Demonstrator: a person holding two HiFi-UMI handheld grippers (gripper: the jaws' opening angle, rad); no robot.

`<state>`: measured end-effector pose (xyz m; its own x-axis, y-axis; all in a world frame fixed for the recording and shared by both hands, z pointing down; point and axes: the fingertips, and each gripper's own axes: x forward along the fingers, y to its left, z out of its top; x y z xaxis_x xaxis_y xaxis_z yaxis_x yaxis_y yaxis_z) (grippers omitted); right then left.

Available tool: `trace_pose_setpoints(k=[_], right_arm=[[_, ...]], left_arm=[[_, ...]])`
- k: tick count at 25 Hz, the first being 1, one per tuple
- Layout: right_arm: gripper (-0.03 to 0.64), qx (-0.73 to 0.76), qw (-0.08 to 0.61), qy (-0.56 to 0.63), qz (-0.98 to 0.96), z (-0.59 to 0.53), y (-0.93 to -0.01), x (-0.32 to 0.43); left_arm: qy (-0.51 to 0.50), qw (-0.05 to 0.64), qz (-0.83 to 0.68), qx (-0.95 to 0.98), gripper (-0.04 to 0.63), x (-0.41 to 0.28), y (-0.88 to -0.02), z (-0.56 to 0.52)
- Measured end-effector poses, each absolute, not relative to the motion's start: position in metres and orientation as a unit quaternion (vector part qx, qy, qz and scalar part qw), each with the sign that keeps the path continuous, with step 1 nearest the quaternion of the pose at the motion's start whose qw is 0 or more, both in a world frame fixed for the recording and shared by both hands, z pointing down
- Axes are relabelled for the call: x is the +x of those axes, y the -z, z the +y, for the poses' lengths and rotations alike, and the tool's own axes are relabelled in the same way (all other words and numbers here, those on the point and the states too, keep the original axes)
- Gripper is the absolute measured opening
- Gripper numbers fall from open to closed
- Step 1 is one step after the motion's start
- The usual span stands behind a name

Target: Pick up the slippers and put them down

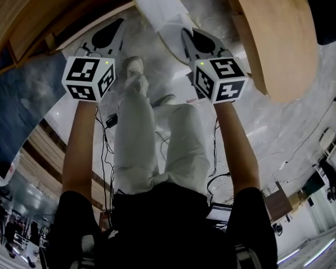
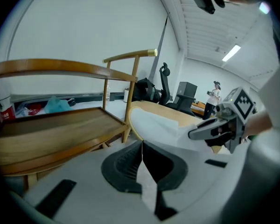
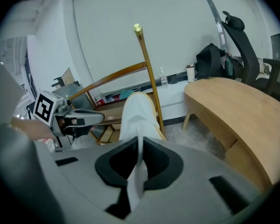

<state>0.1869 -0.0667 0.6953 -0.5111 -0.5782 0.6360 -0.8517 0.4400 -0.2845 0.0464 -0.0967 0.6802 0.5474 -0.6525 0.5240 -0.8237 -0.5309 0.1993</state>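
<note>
A: State of right hand-held gripper [image 3: 140, 148]?
B: Clamped on edge of white slipper [image 1: 159, 10]. It hangs over the floor [image 1: 291, 128], beside the wooden worktop [image 1: 280, 32].
A: And left hand-held gripper [image 2: 142, 146]?
B: Jaws together, not touching the slipper.

White slipper [image 1: 157, 7] (tan-rimmed sole) held aloft, pinched at its fabric edge.

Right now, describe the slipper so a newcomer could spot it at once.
Beside the curved wooden table, find the right gripper. The slipper is pinched in its jaws: flat, white, tan-edged, unlike the brown table and chair nearby.
</note>
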Motion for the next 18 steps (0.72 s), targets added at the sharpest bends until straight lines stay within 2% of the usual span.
trace_pose_setpoints(k=[7, 12, 18], right_arm=[[0.012, 0.440, 0.232, -0.288, -0.818, -0.064, -0.791, 0.158], [0.012, 0.439, 0.237, -0.279, -0.821, -0.081, -0.830, 0.191], [0.012, 0.437, 0.234, -0.275, -0.824, -0.086, -0.884, 0.185]], left_arm=[[-0.183, 0.215, -0.409, 0.868, 0.008, 0.018, -0.776, -0.093], [-0.194, 0.208, -0.406, 0.868, 0.008, 0.051, -0.815, -0.113], [-0.189, 0.194, -0.423, 0.865, 0.008, 0.039, -0.859, -0.124]])
